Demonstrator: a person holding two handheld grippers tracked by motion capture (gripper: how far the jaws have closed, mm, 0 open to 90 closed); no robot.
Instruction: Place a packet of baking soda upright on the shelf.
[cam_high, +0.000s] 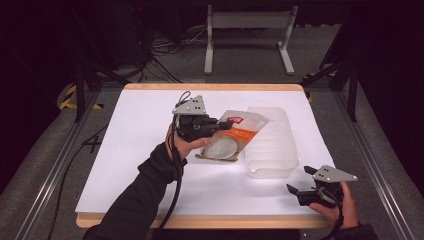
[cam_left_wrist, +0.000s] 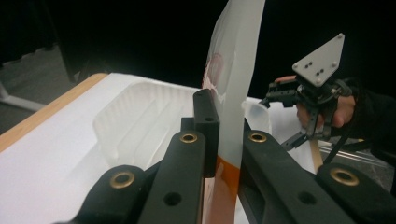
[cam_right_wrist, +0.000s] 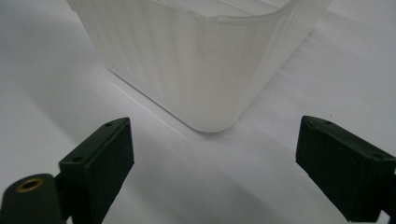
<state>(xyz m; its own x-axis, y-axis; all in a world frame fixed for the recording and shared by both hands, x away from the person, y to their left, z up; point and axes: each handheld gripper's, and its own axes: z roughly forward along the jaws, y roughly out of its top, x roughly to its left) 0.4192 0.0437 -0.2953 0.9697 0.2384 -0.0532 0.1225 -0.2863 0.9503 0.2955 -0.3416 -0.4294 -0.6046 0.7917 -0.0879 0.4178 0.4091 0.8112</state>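
I hold a flat white and orange plastic pouch with a round pale disc showing through it (cam_high: 231, 136), raised off the white tabletop (cam_high: 140, 145) and leaning over the near-left edge of the translucent ribbed plastic tub (cam_high: 270, 142) that sits right of centre. My left gripper (cam_high: 212, 126) is clamped on the pouch's left edge; in the left gripper view the jaws press the thin sheet (cam_left_wrist: 233, 88) between them, edge-on and upright, so it hangs stiffly and, I judge, can be steered toward the tub's opening (cam_left_wrist: 140, 116). My right gripper (cam_high: 301, 190) rests low at the near-right of the tabletop, just off the tub's near corner, its jaws spread wide with nothing between them. In the right gripper view that rounded corner (cam_right_wrist: 205, 79) lies straight ahead, so I judge this gripper waits to steady the tub.
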